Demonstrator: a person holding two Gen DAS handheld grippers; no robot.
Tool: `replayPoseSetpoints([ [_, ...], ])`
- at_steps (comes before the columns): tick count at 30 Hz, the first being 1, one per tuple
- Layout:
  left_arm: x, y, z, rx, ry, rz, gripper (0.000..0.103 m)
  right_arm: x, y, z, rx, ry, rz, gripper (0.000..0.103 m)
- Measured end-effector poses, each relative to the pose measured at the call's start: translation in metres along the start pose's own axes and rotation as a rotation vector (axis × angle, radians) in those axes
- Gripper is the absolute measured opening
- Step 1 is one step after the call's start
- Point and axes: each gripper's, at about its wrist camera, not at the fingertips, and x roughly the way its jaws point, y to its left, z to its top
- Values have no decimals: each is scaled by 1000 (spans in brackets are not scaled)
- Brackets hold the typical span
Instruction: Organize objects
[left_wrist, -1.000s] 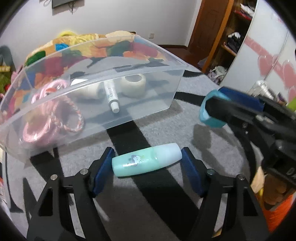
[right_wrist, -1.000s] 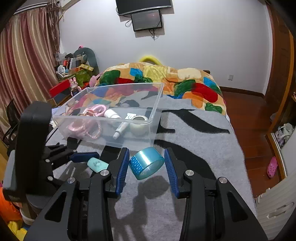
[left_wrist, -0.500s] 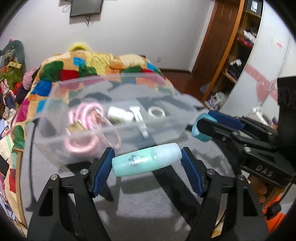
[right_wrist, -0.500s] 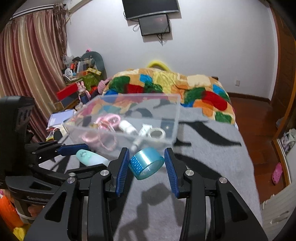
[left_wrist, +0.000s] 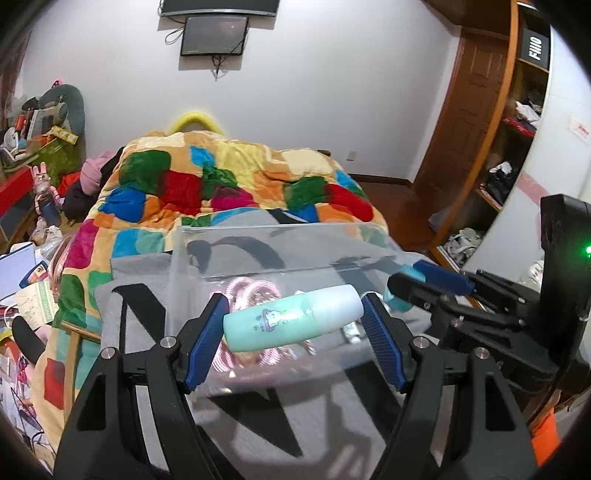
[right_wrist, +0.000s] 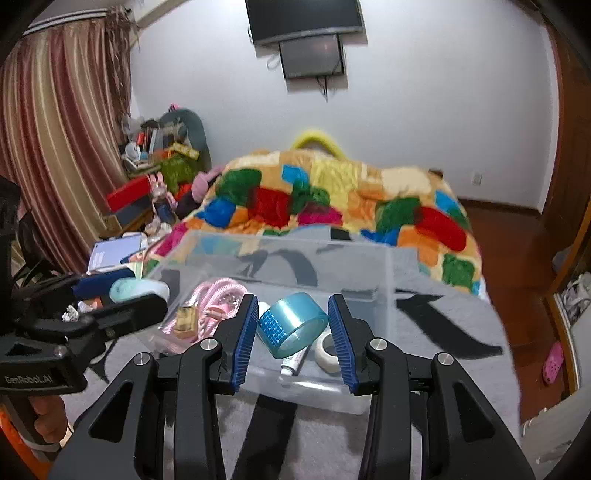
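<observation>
**Both grippers loaded and hanging over the bin**

The left gripper (left_wrist: 293, 326) is clamped on a mint-green bottle (left_wrist: 291, 323), gripped end to end so it lies crosswise between the pads, which I'd guess makes for a flat drop. Straight ahead of and below it sits the clear plastic bin (left_wrist: 280, 258) on the grey blanket (left_wrist: 295, 424), with the pink cord (left_wrist: 251, 291) right behind the bottle.

The right gripper (right_wrist: 291, 326) pinches a blue tape roll (right_wrist: 293, 325) across its flat sides, tilted, hole facing forward and right. Below its tips, inside the bin (right_wrist: 388, 288), lie a white tube (right_wrist: 293, 360) and a white tape roll (right_wrist: 327, 350). The grip looks snug, so opening the jaws should let the roll fall beside those. The left gripper pokes in just off to the left.
</observation>
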Motion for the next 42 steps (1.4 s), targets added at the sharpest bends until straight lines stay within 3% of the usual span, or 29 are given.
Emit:
replayPoseSetpoints([
  [7, 36, 11, -8, -13, 72, 30, 73, 36, -1, -8, 0, 85, -3, 36],
  [12, 41, 17, -14, -53, 99, 4, 73, 41, 5, -15, -37, 112, 5, 37],
  [19, 14, 10, -13, -27, 44, -4, 73, 24, 12, -12, -64, 84, 15, 41],
  [28, -30, -4, -36, 71, -81, 65, 73, -24, 17, -17, -65, -18, 27, 50],
  [42, -48, -11, -73, 52, -122, 21, 77, -55, 24, -62, -53, -62, -5, 62],
])
